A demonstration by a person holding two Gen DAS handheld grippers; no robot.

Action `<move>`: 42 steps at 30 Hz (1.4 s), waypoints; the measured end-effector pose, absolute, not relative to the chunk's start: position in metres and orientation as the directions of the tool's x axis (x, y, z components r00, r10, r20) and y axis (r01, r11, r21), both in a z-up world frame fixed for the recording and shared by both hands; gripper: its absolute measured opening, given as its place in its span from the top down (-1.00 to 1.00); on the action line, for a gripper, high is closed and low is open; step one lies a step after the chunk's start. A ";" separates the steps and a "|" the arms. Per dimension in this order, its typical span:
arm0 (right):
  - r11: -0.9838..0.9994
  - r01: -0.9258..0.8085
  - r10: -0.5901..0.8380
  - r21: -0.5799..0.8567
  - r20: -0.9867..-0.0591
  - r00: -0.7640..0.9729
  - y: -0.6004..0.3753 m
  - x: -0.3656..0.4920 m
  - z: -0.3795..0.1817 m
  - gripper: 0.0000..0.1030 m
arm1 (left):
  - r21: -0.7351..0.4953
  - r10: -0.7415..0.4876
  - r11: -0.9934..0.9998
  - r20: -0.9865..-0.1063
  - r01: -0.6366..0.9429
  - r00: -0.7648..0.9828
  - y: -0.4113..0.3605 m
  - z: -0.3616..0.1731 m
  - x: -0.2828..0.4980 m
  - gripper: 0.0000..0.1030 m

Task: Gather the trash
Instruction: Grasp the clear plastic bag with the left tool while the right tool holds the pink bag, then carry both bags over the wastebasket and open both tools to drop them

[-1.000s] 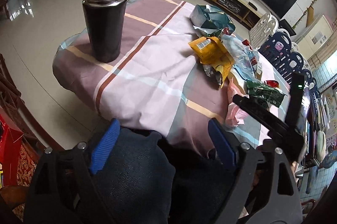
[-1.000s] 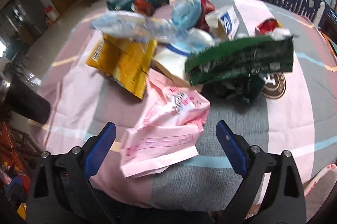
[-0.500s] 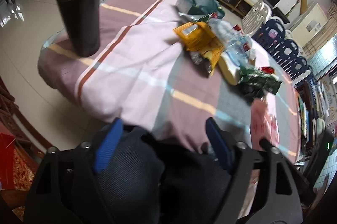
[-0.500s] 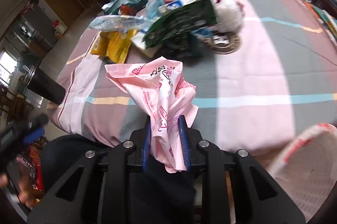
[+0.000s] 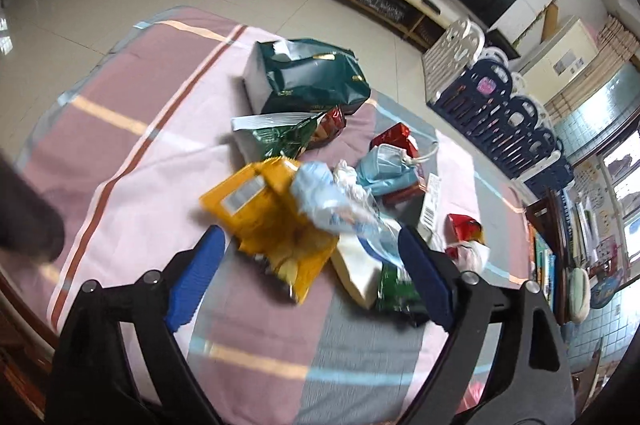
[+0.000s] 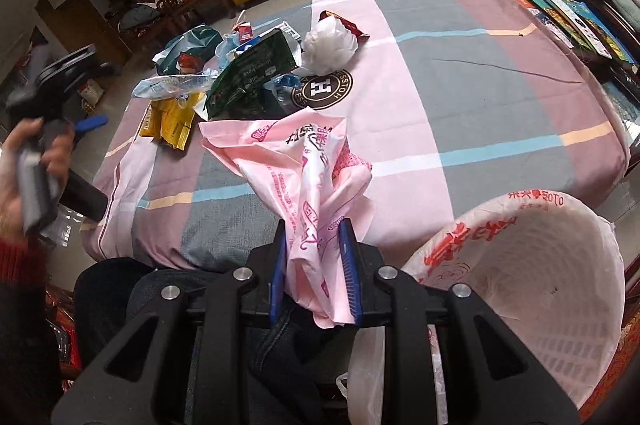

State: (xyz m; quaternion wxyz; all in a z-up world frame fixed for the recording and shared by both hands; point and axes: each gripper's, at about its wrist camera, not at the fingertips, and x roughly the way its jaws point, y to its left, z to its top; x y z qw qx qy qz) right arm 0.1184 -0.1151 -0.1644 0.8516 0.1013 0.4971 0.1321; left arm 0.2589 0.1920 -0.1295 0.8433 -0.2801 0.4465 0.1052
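My right gripper is shut on a pink plastic bag and holds it above the table's near edge, left of a white bin lined with a printed bag. My left gripper is open and empty, hovering over a pile of trash: a yellow snack wrapper, a clear plastic bag, a green wrapper and a dark green bag. The right wrist view shows the pile too, with the green wrapper and a white crumpled bag.
A checked cloth covers the table. A round dark coaster lies by the pile. A dark cup stands at the left edge. Books lie at the right edge. Fence panels stand behind.
My right gripper shut on the pink bag and pulled it back toward the bin. My left gripper swung from the table's near edge out over the trash pile, still open.
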 end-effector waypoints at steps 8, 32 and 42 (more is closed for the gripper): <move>0.953 -0.135 0.302 0.272 -0.820 0.486 -0.130 0.105 -0.164 0.48 | -0.350 -0.095 0.824 -0.860 -0.445 0.501 0.180 -0.170 0.297 0.66; 0.994 -0.090 0.108 0.067 -0.792 0.601 -0.152 0.068 -0.117 0.48 | -0.256 -0.109 0.964 -0.635 -0.075 0.765 0.025 -0.079 0.085 0.83; 0.998 0.034 -0.061 -0.051 -0.773 0.631 -0.204 0.041 -0.099 0.48 | -0.306 -0.352 0.933 -0.667 0.189 0.656 -0.064 -0.092 0.062 0.83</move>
